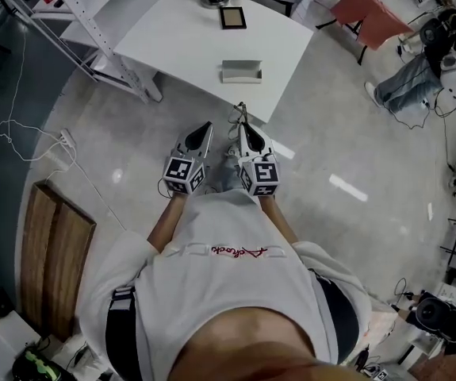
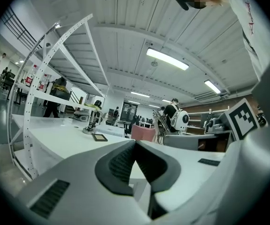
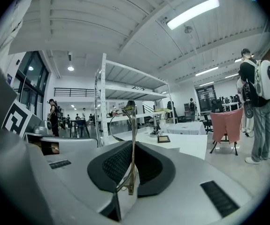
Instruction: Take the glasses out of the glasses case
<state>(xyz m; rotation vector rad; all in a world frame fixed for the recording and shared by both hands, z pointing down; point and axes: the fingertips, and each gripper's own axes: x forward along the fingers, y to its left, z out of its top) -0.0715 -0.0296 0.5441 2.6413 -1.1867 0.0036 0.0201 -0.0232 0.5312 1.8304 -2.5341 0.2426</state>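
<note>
Clamping glasses (image 3: 133, 125) — right gripper (image 3: 135, 148); glasses case (image 1: 241, 71) lies apart on table (image 1: 178, 32).

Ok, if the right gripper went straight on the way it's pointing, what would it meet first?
Probably the near edge of the white table, with the glasses case just beyond. The right gripper holds the glasses, which would arrive first. Height is unclear.

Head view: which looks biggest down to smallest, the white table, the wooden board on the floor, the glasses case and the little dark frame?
Biggest: the white table.
Next: the wooden board.
Then: the glasses case.
Last: the dark frame, only a bit smaller than the case, so those two are close.
</note>
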